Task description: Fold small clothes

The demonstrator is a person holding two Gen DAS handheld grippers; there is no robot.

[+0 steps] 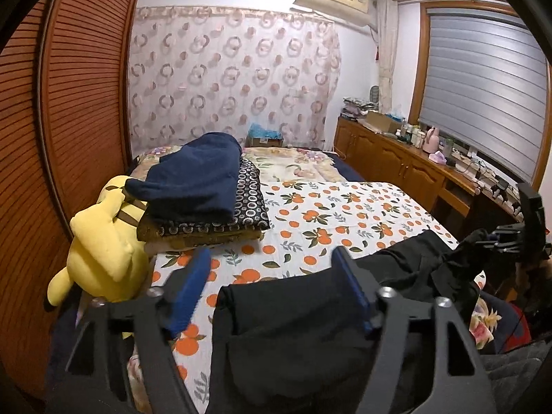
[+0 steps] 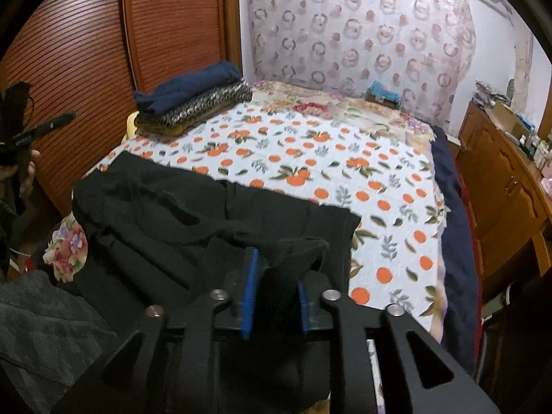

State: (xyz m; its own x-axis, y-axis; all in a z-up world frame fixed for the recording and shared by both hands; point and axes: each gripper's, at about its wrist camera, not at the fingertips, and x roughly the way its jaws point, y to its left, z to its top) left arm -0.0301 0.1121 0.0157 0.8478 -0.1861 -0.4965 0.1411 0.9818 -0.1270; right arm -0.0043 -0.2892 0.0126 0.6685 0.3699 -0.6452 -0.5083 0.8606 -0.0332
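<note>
We have the black garment spread on the orange-print sheet at the near edge of the bed, so it lies flat for folding. Our left tool stands wide open over the garment's left part, its pads clear of the cloth. Our right tool is nearly closed with a bunched fold between its 2 pads; whether it grips we cannot tell. Beyond the garment, a stack of folded clothes sits out of the way.
</note>
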